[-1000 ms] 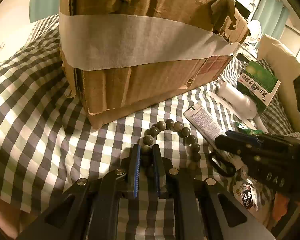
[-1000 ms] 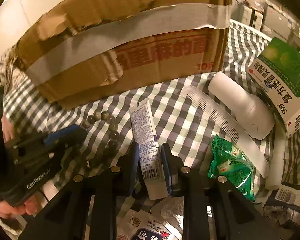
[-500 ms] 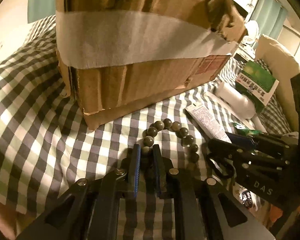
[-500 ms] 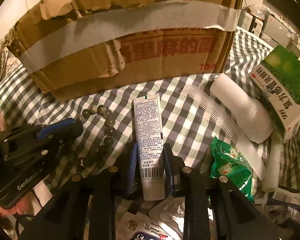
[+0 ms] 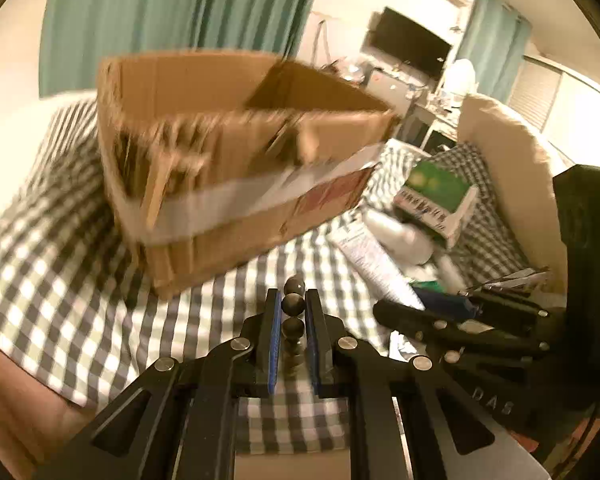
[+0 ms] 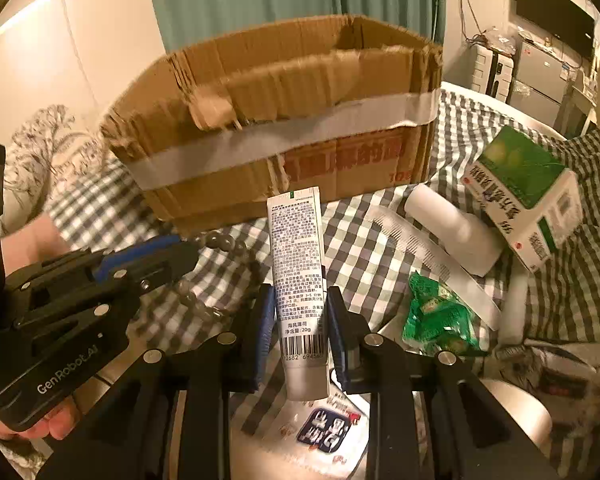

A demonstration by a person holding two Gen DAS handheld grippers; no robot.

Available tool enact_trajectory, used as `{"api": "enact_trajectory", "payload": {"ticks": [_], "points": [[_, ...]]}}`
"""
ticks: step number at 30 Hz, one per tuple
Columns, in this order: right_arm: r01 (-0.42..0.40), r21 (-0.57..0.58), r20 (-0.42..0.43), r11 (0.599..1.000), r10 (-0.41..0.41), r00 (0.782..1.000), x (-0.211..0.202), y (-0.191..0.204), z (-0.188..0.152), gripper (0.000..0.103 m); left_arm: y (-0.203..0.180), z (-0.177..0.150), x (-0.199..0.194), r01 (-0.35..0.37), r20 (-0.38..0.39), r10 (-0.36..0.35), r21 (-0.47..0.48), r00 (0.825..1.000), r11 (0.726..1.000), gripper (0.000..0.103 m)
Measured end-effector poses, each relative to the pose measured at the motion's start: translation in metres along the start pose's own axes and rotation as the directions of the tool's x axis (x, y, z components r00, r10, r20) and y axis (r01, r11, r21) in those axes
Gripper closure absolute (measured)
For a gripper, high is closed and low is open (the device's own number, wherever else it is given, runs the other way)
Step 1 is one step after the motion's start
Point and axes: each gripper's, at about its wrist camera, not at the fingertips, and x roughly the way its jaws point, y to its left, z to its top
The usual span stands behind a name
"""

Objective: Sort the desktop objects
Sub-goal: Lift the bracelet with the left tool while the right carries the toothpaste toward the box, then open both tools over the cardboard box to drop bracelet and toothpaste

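My left gripper [image 5: 293,300] is shut on a dark bead bracelet [image 5: 293,305] and holds it above the checked cloth; the beads hang from its tip in the right wrist view [image 6: 220,242]. My right gripper [image 6: 298,300] is shut on a white tube [image 6: 298,264] with small print and a barcode, lifted and pointing up toward the box. An open, torn cardboard box [image 5: 236,152] with a white tape band stands ahead; it also shows in the right wrist view [image 6: 284,120].
On the checked cloth [image 6: 360,240] lie a white comb [image 6: 428,264], a white bottle [image 6: 452,236], a green-and-white carton [image 6: 528,196], a green packet [image 6: 436,316] and printed sachets [image 6: 324,428]. A cream headboard [image 5: 508,168] stands at the right.
Both grippers have risen off the cloth. The left one has lifted the bracelet and the right one the tube. The box's open top is now in view.
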Motion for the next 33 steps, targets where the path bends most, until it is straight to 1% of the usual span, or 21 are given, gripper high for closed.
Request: {"api": "enact_trajectory", "payload": {"ticks": [3, 6, 11, 13, 15, 20, 25, 29, 33], "points": [[-0.011, 0.028, 0.032, 1.0, 0.01, 0.999, -0.013, -0.008, 0.006, 0.078, -0.008, 0.007, -0.013, 0.001, 0.029, -0.002, 0.026, 1.0, 1.0, 0.091], [-0.012, 0.05, 0.062, 0.999, 0.009, 0.998, -0.025, -0.014, 0.014, 0.078, -0.013, 0.013, -0.025, 0.016, 0.053, -0.017, 0.025, 0.998, 1.0, 0.091], [-0.023, 0.063, 0.13, 0.998, 0.015, 0.991, -0.058, -0.019, 0.029, 0.078, -0.022, 0.032, -0.049, 0.013, 0.112, -0.015, 0.021, 0.994, 1.0, 0.091], [-0.018, 0.06, 0.169, 0.998, 0.007, 0.986, -0.071, -0.02, 0.037, 0.078, -0.023, 0.043, -0.06, 0.015, 0.145, -0.017, 0.017, 0.989, 1.0, 0.091], [-0.024, 0.052, 0.189, 0.998, 0.014, 0.982, -0.078, -0.019, 0.046, 0.078, -0.024, 0.055, -0.071, 0.019, 0.177, -0.022, 0.017, 0.984, 1.0, 0.091], [-0.032, 0.027, 0.253, 0.999, 0.024, 0.967, -0.091, -0.014, 0.078, 0.078, -0.025, 0.09, -0.094, 0.032, 0.264, -0.034, 0.014, 0.964, 0.999, 0.091], [-0.055, 0.007, 0.289, 0.998, 0.051, 0.956, -0.084, -0.008, 0.113, 0.078, -0.02, 0.123, -0.099, 0.032, 0.316, -0.036, 0.018, 0.948, 0.999, 0.091], [-0.073, 0.006, 0.286, 0.997, 0.068, 0.956, -0.063, -0.007, 0.135, 0.078, -0.006, 0.145, -0.088, 0.026, 0.328, -0.024, -0.002, 0.944, 1.0, 0.091], [-0.094, 0.022, 0.27, 0.995, 0.085, 0.959, -0.037, -0.013, 0.151, 0.078, 0.009, 0.16, -0.072, 0.007, 0.329, -0.005, -0.006, 0.944, 1.0, 0.091]]}}
